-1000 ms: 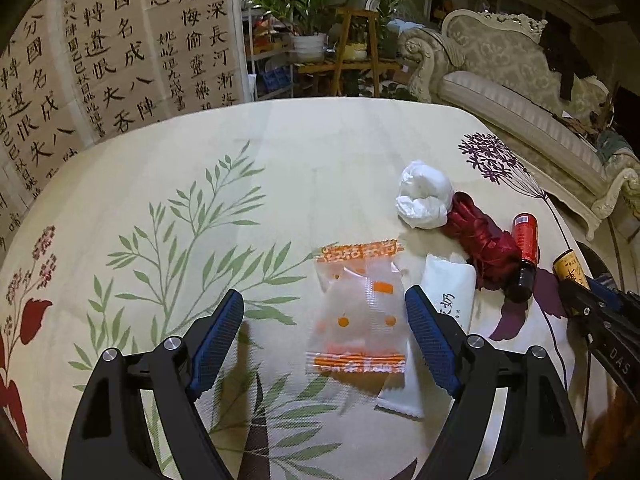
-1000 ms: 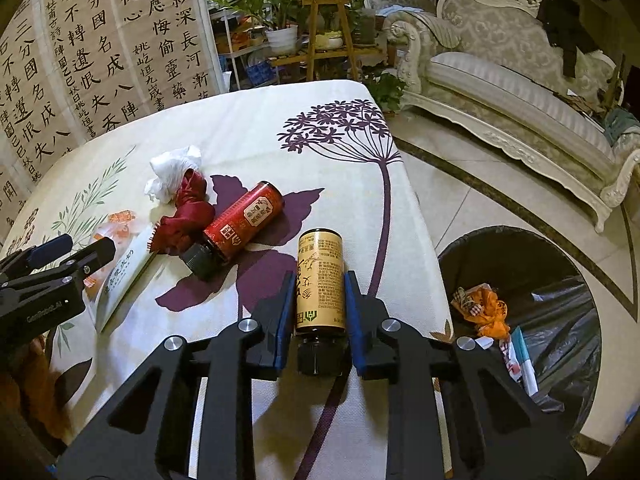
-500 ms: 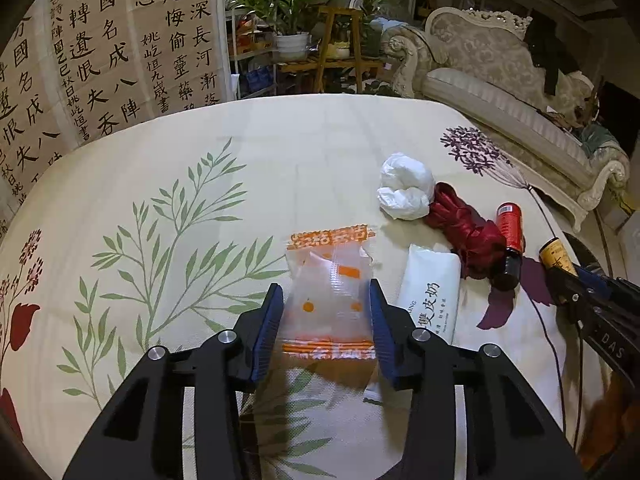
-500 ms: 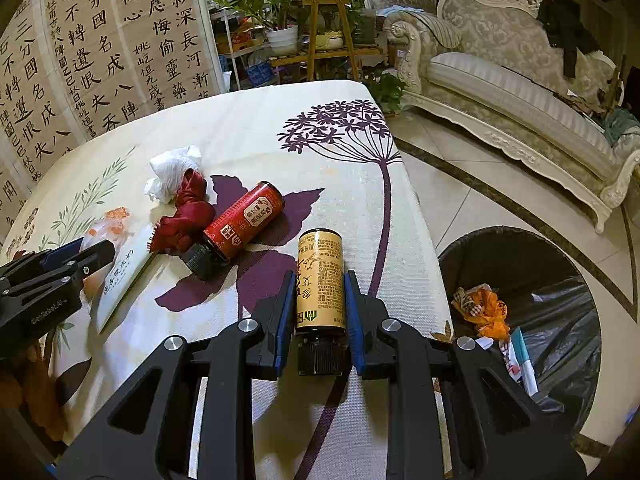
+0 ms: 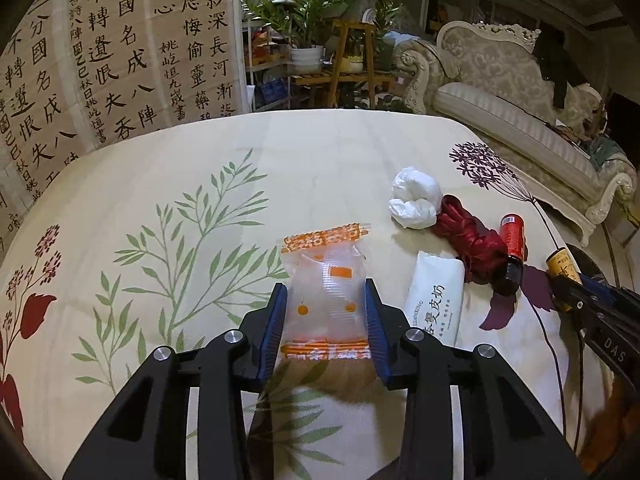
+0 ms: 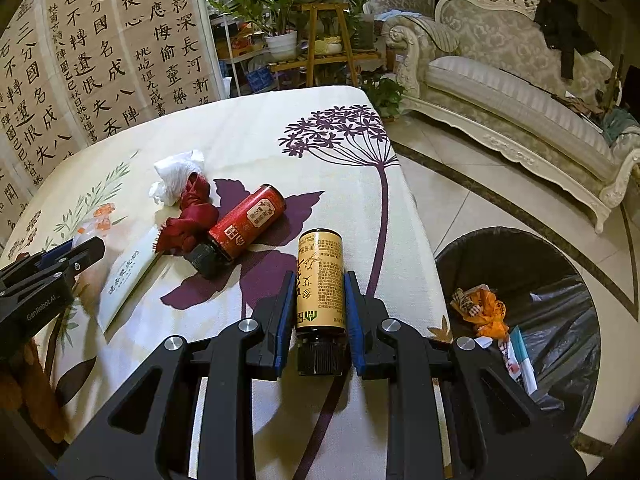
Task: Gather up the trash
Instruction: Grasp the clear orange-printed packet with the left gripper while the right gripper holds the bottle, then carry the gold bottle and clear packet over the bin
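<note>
A clear wrapper with orange print (image 5: 324,280) lies on the flowered tablecloth (image 5: 320,160). My left gripper (image 5: 326,312) is closing on it, and both blue pads press its sides and pinch it narrower. A yellow bottle with a black cap (image 6: 319,260) lies flat near the table's right edge. My right gripper (image 6: 319,284) is shut on it, gripping the lower body just above the cap. In the right wrist view the left gripper (image 6: 72,252) shows at the left edge.
Beside the wrapper lie a white packet (image 5: 436,296), a crumpled white tissue (image 5: 414,200), a red cloth (image 5: 472,240) and a red bottle (image 5: 512,236). A black-lined trash bin (image 6: 500,236) holding some litter stands on the floor right of the table. A sofa is beyond.
The left gripper's jaws went from wide apart to pinching the clear wrapper, and the gripper edged forward. The right gripper and its yellow bottle have not moved.
</note>
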Demonstrator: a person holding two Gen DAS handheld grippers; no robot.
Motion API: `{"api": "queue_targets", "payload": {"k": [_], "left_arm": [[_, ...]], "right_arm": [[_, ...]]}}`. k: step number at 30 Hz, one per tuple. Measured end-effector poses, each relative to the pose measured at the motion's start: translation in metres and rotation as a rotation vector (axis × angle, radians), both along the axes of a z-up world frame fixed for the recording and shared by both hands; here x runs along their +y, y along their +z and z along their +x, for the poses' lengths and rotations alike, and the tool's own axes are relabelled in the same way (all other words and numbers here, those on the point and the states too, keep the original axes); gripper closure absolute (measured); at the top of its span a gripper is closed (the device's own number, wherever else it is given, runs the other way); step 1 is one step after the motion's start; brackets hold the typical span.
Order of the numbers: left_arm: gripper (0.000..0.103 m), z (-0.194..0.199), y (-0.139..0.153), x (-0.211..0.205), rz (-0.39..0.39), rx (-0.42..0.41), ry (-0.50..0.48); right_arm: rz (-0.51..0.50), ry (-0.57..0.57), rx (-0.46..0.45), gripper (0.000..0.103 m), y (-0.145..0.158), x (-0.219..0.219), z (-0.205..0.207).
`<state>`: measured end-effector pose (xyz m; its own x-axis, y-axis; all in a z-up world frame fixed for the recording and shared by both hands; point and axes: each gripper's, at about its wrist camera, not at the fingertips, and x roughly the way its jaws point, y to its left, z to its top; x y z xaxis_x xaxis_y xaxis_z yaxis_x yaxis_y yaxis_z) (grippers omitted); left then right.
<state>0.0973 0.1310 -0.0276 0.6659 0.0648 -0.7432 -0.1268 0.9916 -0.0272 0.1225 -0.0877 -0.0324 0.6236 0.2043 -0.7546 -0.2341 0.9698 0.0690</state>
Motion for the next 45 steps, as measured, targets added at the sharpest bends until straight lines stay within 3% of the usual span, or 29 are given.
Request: {"api": "queue_targets", "payload": {"k": [19, 32, 45], "left_arm": [[0.065, -0.038, 0.030, -0.034, -0.008, -0.091, -0.034], [0.065, -0.040, 0.042, -0.105, -0.028, -0.144, -0.167], [0.065, -0.026, 0.037, -0.181, -0.031, -0.158, -0.306]], "right_arm": [[0.021, -0.038, -0.081, 0.080, 0.024, -0.026, -0.041], [0.017, -0.162, -0.147, 0.080, 0.040, -0.089, -0.064], [0.013, -0.324, -0.157, 0.080, 0.033, -0.161, -0.063]]}}
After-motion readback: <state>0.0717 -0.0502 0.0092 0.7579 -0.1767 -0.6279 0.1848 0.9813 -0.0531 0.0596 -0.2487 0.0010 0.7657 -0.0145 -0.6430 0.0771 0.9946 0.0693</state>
